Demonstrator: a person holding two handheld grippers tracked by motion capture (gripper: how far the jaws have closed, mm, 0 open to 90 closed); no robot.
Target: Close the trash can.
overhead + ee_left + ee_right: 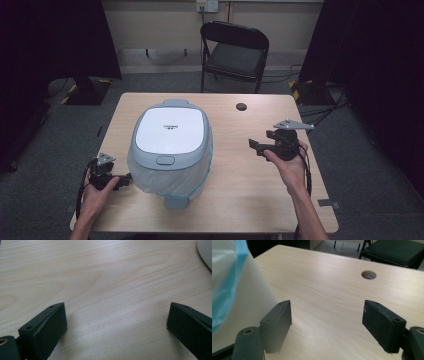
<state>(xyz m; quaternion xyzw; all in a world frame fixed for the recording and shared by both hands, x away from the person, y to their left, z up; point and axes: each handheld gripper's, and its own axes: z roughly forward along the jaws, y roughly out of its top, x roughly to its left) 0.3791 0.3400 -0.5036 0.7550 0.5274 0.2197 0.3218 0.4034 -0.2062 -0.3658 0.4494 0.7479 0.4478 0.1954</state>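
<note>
Both forearms came in from the near edge of the pale wooden worktop [235,200], each hand carrying 1 hand-held gripper. At the near left corner the left hand-held gripper [125,180] rested low on the wood, its 2 black jaws standing well apart with nothing but bare grain between them, pointing toward the bin and just beside its base. On the other side the right hand-held gripper [254,146] hung above the worktop, also pointing at the bin but clearly apart from it, jaws spread wide and empty. Between the 2 stood a small trash bin [170,150], near the middle-left of the worktop: a grey-blue body with a white lid panel [170,129], a push button [165,160] at the lid's near edge, and a translucent liner bag [150,176] with a blue drawstring band folded down over the outside. It looked like a light, hollow plastic shell, stiff at the rim and lid frame but smooth and rounded, so it would likely slide rather than resist. The bag film seemed thin, slippery and easy to tear; pinching a loose fold near the blue band looked the safest hold, while steadying the bin at its rigid rim. Farther off, a cable hole [241,106] pierced the wood and a black folding chair [235,52] stood beyond.
</note>
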